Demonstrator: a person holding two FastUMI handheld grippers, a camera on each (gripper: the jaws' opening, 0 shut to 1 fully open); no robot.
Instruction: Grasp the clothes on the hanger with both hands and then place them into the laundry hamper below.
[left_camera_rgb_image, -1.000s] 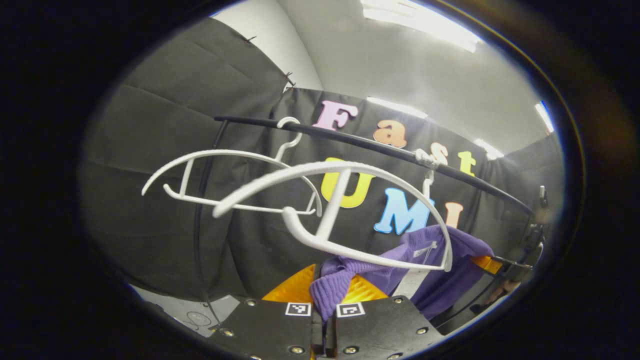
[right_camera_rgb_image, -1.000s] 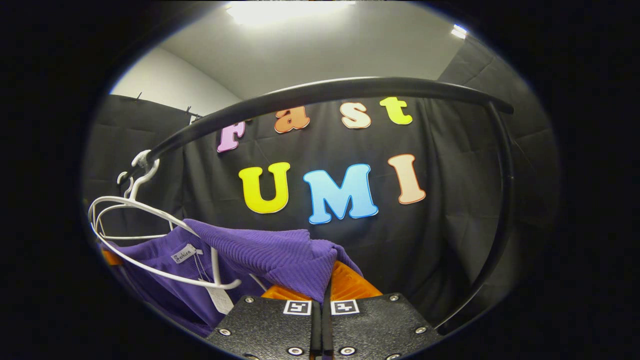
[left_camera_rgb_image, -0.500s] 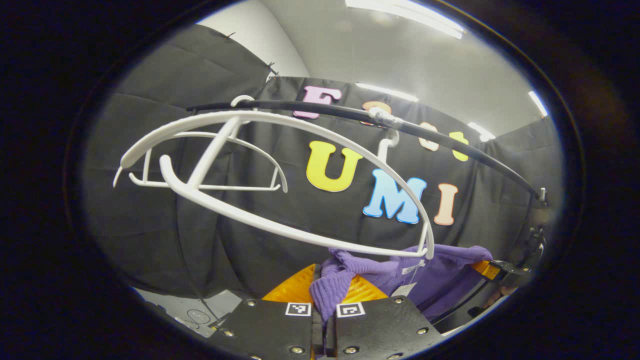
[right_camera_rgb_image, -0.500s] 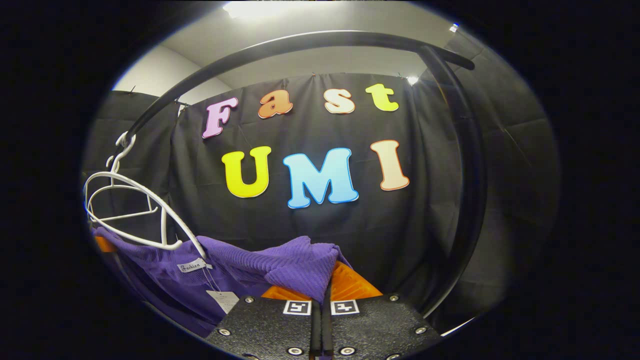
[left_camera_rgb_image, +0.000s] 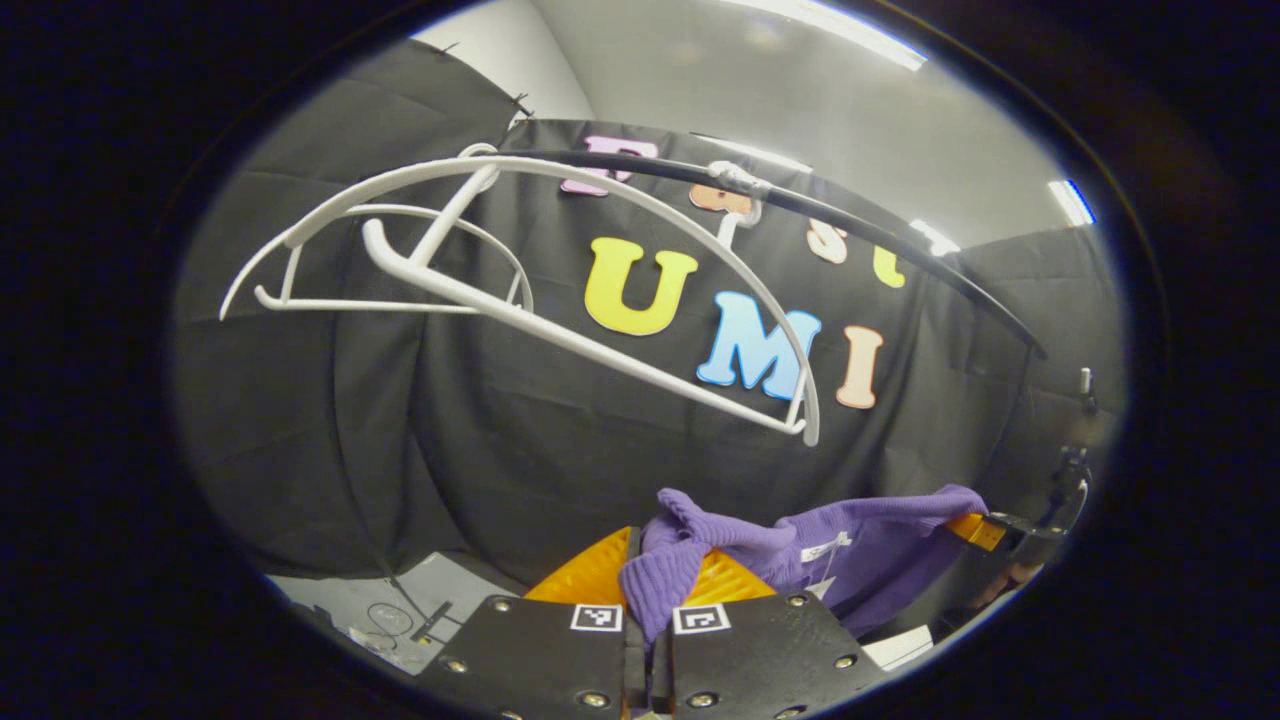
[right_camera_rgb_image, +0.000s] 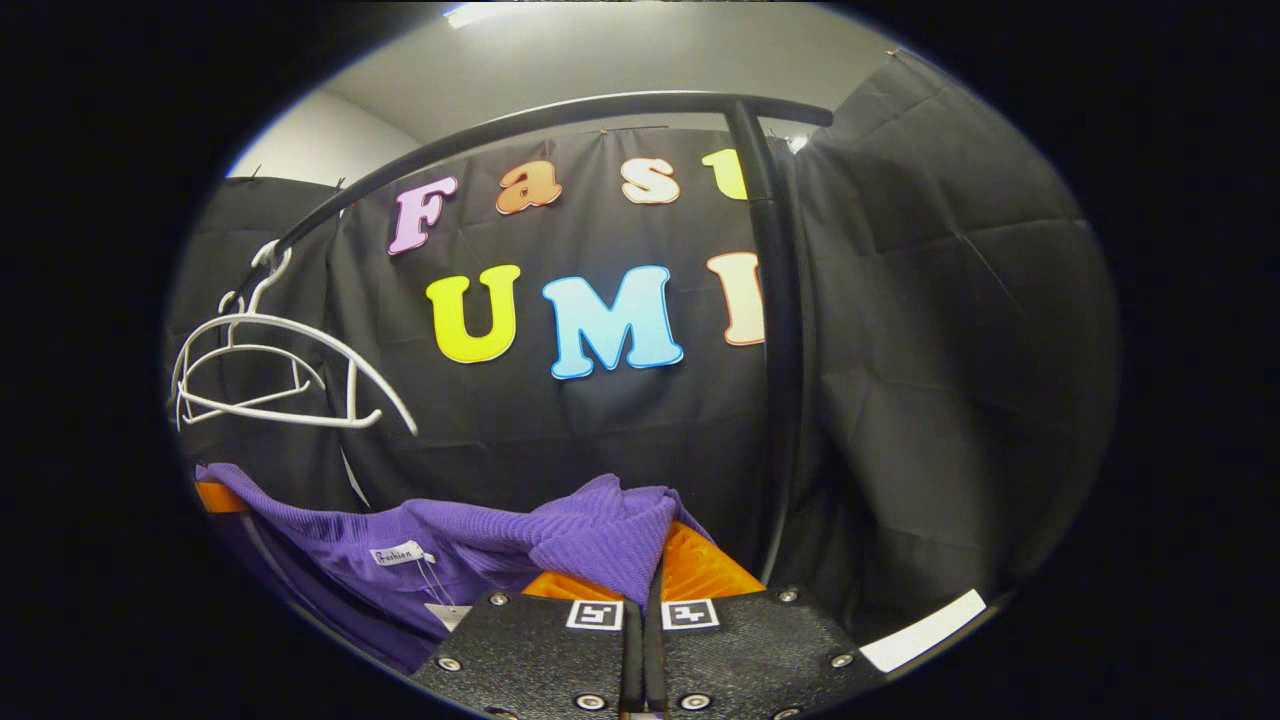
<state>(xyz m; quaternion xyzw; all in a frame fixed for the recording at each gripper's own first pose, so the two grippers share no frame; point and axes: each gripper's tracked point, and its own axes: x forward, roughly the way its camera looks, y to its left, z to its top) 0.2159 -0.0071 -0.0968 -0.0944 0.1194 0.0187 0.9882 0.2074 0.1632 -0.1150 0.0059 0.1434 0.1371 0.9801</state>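
Sweater: purple sweater (left_camera_rgb_image: 860, 545) hangs between both claws, below the white hangers (left_camera_rgb_image: 560, 300) on the rail (right_camera_rgb_image: 560, 110).
Left claw (left_camera_rgb_image: 647, 590): clamped on one sweater end.
Right claw (right_camera_rgb_image: 650, 575): clamped on the other end.

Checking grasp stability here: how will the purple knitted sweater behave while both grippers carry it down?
Probably floppy: the purple knitted sweater sags between the left gripper and right gripper. The ribbed knit bunches at the fingers, so slipping seems unlikely. It looks light and is clear of the white plastic hanger.
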